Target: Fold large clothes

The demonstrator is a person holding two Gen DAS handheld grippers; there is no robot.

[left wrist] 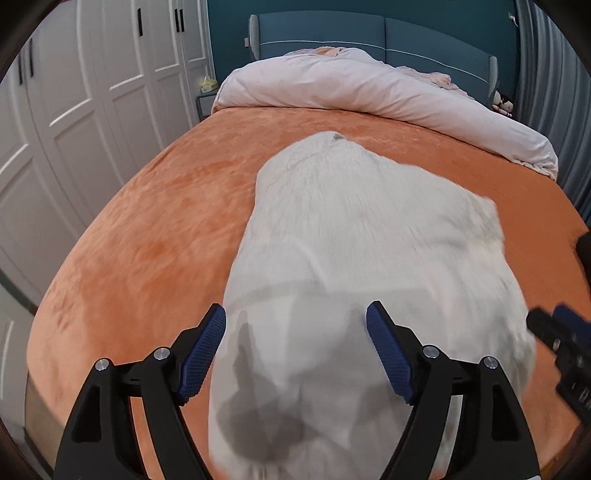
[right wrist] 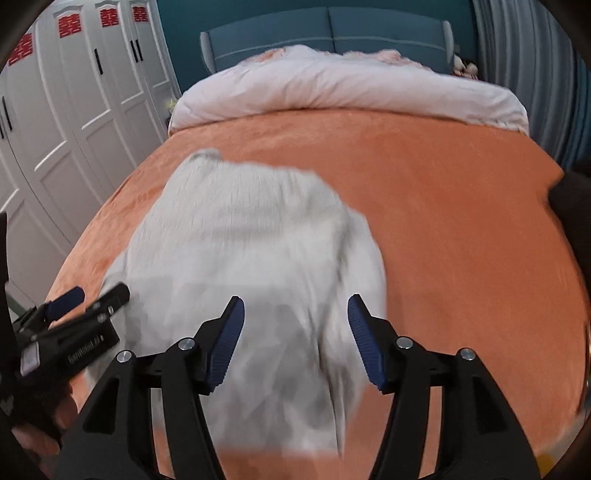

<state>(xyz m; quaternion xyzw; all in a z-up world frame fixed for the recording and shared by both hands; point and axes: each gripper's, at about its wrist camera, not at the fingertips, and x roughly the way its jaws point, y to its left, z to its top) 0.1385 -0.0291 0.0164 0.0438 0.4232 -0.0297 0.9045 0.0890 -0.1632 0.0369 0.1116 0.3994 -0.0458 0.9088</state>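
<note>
White fuzzy garment (left wrist: 369, 229) lies folded in a compact bundle on the orange bed cover (left wrist: 155, 229), nearer the foot of the bed, long axis running toward the headboard. Same garment (right wrist: 243, 229) in the right wrist view sits left of centre on the cover (right wrist: 461, 206). Near edge blurred in both views; fold detail there not readable.

Left gripper (left wrist: 295, 350): jaws spread wide, blue pads (left wrist: 201, 354) clear of the cloth on either side, nothing pinched. It hovers over the garment's near end. Seen also from the right wrist view at lower left (right wrist: 88, 299), beside the garment's left edge.

Right gripper (right wrist: 295, 343): jaws spread, pads (right wrist: 365, 343) not pressing on anything, garment below and between them. Its tip shows at the right edge of the left wrist view (left wrist: 554, 325).

Beyond: pale pink duvet (left wrist: 369, 88) bunched across the head of the bed, blue headboard (left wrist: 388, 33) behind it. White wardrobe doors (left wrist: 92, 92) along the left, grey curtain (right wrist: 524, 55) at right.
</note>
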